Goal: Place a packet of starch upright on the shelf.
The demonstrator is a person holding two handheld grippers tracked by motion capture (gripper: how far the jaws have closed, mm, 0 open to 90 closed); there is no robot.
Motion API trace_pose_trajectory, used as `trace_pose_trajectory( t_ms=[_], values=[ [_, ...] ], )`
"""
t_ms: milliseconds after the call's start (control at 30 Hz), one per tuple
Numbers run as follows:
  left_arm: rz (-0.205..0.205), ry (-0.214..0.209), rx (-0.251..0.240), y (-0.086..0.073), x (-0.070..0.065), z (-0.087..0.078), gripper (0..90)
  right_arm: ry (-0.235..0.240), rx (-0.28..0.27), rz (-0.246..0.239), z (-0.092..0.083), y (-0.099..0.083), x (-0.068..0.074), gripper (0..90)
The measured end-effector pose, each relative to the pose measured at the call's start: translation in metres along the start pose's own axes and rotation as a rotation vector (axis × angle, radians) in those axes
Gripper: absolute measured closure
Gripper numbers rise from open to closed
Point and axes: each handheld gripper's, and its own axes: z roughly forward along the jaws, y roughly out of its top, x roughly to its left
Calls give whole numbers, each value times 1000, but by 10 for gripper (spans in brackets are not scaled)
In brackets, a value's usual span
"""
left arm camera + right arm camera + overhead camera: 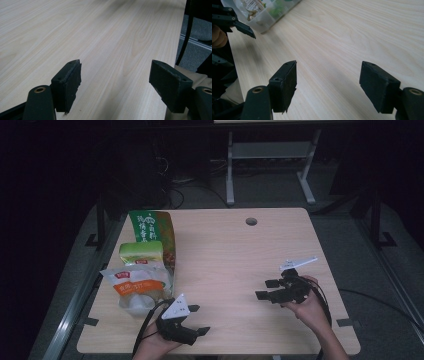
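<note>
You are holding your left tool (196, 320) low at the near edge of the tabletop (230, 260), close to your body. Its two black jaws are standing wide apart, and nothing is sitting between them. In the left gripper view (115, 82) you are looking along those jaws at bare, pale wood.

You are holding your right tool (266, 289) a little farther in, on the right side of the tabletop. Its jaws are also standing wide apart with nothing between them. In the right gripper view (328, 82) they are pointing across the wood toward your left tool (234, 22) and a clear tub (265, 21).

Just beyond your left tool, the clear tub (135, 304) is sitting on the tabletop, near but not touching the tool. A white and orange bag (136, 283) is lying on top of it. Behind that bag, a small green pack (141, 253) is resting. Farther back, a tall green bag (152, 227) is standing up. All of these are bunched together on the left side, well apart from your right tool.

Far back, a small round hole (251, 221) is showing in the tabletop.
</note>
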Motion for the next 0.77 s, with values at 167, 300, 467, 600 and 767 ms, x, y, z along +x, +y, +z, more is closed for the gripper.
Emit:
trace_pose_trajectory(
  t_ms=[167,300,467,600,767],
  values=[
    [1,0,2,0,0,0,252,0,-5,6,-3,-8,1,293],
    [1,-2,2,0,0,0,251,2,-12,16,-6,-17,1,294],
    [-1,-3,1,-1,0,0,251,8,-19,19,-7,-26,2,295],
    [1,-4,1,-1,-1,0,251,17,-26,24,-8,-36,7,294],
    [3,-8,4,-1,-2,0,251,12,-43,24,-9,-45,10,296]
  ],
)
